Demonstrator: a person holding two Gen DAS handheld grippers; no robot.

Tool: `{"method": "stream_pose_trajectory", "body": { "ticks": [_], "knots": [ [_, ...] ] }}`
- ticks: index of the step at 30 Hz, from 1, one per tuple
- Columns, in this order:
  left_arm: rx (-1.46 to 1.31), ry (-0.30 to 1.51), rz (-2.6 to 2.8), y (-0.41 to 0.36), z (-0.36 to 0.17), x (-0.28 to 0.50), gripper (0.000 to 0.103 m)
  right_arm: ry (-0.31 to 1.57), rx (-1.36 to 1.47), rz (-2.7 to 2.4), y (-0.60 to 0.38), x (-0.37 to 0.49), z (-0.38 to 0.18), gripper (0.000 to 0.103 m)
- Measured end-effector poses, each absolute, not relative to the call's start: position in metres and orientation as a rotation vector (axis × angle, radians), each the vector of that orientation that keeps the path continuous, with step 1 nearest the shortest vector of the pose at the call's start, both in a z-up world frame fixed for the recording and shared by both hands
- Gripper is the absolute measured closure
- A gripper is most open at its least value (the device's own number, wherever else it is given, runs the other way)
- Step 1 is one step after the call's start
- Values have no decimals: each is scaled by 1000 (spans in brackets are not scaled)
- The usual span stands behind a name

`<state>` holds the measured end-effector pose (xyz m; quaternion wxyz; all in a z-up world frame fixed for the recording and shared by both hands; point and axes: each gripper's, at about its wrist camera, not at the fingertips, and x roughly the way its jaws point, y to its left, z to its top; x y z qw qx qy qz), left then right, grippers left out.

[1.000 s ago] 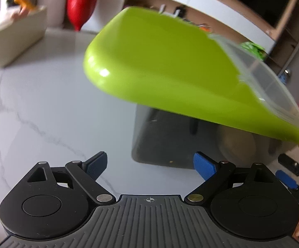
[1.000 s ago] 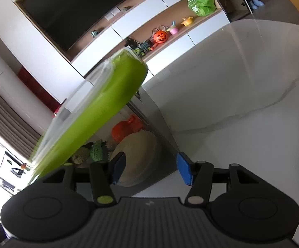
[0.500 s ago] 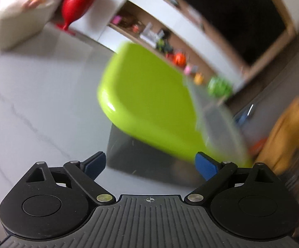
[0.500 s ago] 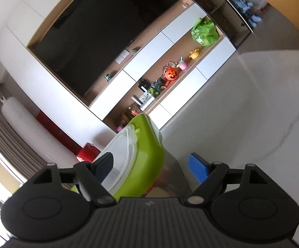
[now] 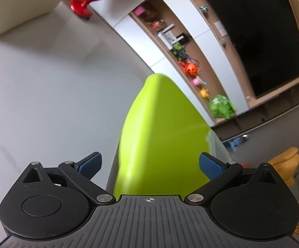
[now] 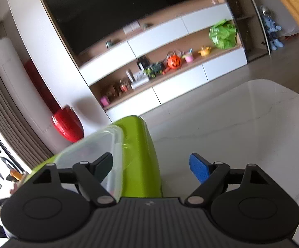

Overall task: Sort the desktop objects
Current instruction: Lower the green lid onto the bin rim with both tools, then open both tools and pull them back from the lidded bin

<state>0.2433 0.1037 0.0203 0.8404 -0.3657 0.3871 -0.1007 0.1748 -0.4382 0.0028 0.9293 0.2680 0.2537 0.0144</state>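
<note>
Left wrist view: green lid (image 5: 161,136) between the open left claw's (image 5: 149,164) fingers.

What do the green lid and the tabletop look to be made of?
Green lid: probably moulded plastic, glossy, with soft highlights and rounded edges; a clear panel shows in the right wrist view. Tabletop: looks like polished marble or a stone imitation, white with thin grey veins.

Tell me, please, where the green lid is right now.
The green lid sits between the open left gripper's fingers and, in the right wrist view, between the right gripper's.
</note>
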Motion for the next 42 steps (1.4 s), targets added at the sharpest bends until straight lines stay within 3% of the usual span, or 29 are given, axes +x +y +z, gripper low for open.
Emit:
{"method": "stream_pose_trajectory", "body": {
  "ticks": [1, 2, 3, 4, 5, 6, 7, 10, 12, 14, 15, 24, 28, 32, 38, 42],
  "knots": [
    [-726, 820, -200, 96, 25, 248, 9, 539, 554, 41, -437, 185, 1, 20],
    [-677, 822, -192, 89, 30, 252, 25, 547, 583, 76, -438, 191, -3, 27],
    [-642, 820, -174, 84, 37, 256, 26, 543, 621, 124, -439, 197, -4, 38],
    [-621, 813, -163, 80, 44, 261, 26, 540, 632, 143, -440, 202, -1, 55],
    [-603, 803, -158, 77, 51, 266, 27, 531, 590, 104, -437, 203, 6, 78],
    [-585, 794, -153, 73, 58, 272, 27, 522, 548, 65, -434, 205, 13, 89],
    [-556, 780, -149, 68, 63, 275, 26, 524, 513, 52, -431, 207, 16, 97],
    [-502, 777, -130, 60, 69, 280, 24, 514, 479, 70, -423, 210, 17, 96],
    [-509, 790, -124, 59, 65, 279, 23, 502, 466, 68, -419, 208, 16, 88],
    [-504, 803, -117, 60, 55, 281, 21, 497, 472, 68, -418, 206, 13, 47],
    [-510, 796, -119, 62, 51, 280, 19, 493, 489, 69, -419, 205, 11, 39],
    [-506, 714, -89, 68, 65, 272, 17, 446, 513, 21, -424, 176, 13, 36],
    [-394, 578, -60, 60, 110, 221, 4, 397, 486, 17, -419, 137, 45, 25],
    [-264, 529, -117, 26, 146, 151, 0, 325, 431, 85, -390, 79, 85, 1],
    [-251, 630, -177, -1, 162, 75, 0, 344, 331, 234, -332, 10, 126, 0],
    [-181, 642, -108, -9, 152, 38, 0, 514, 327, 219, -314, -7, 129, 0]
  ]
}}
